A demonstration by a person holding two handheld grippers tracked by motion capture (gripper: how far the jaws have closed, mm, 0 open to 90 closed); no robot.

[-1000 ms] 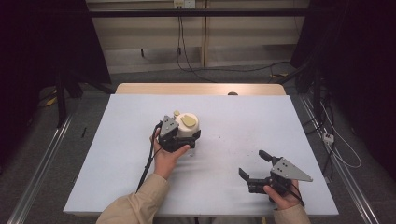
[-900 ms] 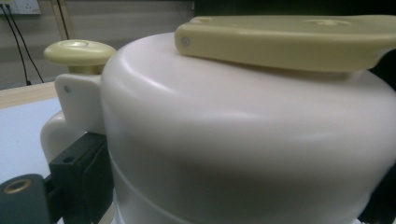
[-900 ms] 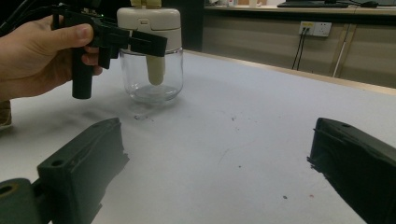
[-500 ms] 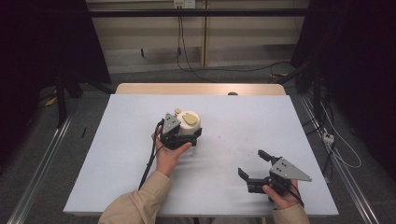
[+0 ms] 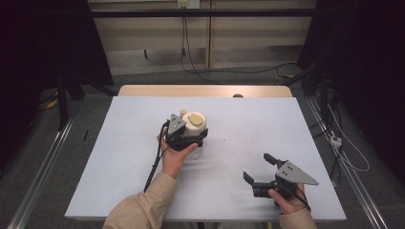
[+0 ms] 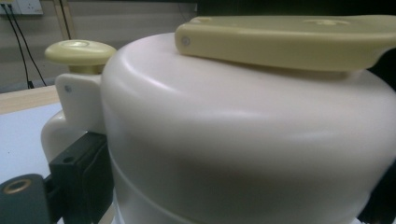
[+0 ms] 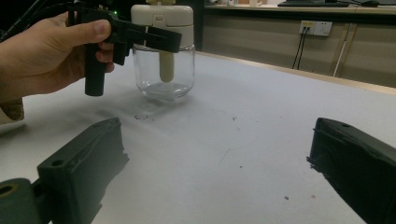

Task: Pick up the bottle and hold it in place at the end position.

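Nearest the person, the right gripper (image 5: 260, 171) sits low over the table (image 5: 119, 171) with its jaws spread wide, nothing between them. From there the jar (image 7: 164, 70) is ahead and off to its left, well apart, standing upright with its long axis vertical. So the left gripper (image 5: 197, 141) is clearly the closer one: it's right up against the jar's white lid (image 6: 243, 140), jaws on either side of it. Looks clamped on the lid, though I can't quite see both jaws touching. A yellow knob (image 6: 80, 51) sits just beyond.
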